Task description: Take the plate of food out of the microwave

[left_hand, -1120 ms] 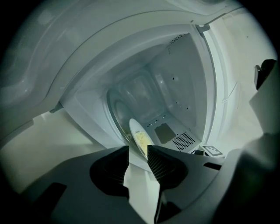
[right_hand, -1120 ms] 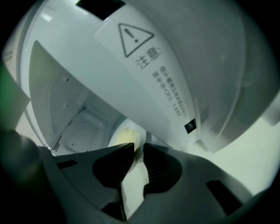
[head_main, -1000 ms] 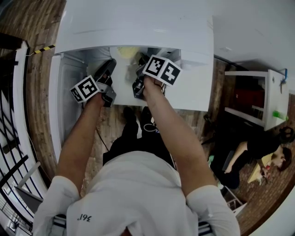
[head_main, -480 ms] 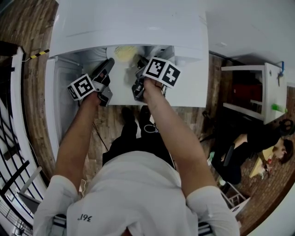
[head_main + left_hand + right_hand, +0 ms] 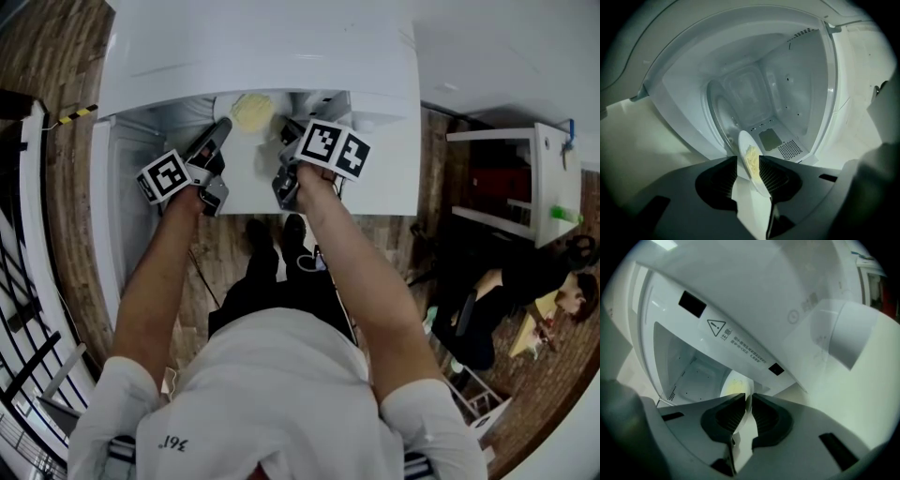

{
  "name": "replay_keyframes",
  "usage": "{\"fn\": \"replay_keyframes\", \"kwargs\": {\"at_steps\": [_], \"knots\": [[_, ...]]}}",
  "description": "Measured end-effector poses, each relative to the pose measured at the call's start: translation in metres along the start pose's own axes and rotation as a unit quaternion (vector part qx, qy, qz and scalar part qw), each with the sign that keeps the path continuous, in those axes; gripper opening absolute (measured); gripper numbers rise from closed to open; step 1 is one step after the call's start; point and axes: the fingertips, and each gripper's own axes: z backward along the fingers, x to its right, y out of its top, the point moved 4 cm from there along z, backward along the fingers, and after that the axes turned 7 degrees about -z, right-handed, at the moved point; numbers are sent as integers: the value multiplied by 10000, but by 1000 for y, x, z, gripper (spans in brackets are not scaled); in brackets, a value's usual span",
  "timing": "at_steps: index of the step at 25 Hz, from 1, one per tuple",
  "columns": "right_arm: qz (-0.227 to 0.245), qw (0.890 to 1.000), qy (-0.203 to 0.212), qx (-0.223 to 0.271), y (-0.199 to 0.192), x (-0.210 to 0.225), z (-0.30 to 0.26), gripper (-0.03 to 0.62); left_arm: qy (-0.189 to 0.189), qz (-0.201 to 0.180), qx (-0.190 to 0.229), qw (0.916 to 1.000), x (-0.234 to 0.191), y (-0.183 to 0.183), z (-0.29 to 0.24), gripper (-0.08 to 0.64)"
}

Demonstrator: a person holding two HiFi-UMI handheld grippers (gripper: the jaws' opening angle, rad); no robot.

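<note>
While the plate [image 5: 246, 116] of yellow food [image 5: 254, 110] sits at the mouth of the open microwave [image 5: 262, 56], the left gripper [image 5: 221, 129] has its jaws clamped on the plate's rim, and the right gripper [image 5: 287, 129], jaws just now closing, pinches the rim on the opposite side

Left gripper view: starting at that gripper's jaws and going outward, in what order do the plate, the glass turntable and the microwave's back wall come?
1. plate, right between the jaws.
2. glass turntable, just beyond the plate, toward the picture's left.
3. back wall, deepest inside, near the picture's centre.
</note>
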Motion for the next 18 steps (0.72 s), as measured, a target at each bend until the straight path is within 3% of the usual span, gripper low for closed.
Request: {"fn": "replay_keyframes", "kwargs": {"at_steps": [4, 8, 12, 18], "knots": [[1, 10000, 42, -89, -3, 4, 2, 46, -57, 92, -8, 9999, 1, -1, -1, 130], [-67, 9999, 51, -95, -4, 6, 4, 46, 274, -218, -188, 9992, -3, 0, 4, 109], [-61, 9999, 75, -101, -3, 4, 7, 46, 120, 41, -99, 9999, 3, -5, 5, 90], [-64, 9999, 124, -81, -3, 0, 11, 46, 398, -259, -138, 9988, 7, -1, 14, 69]]}}
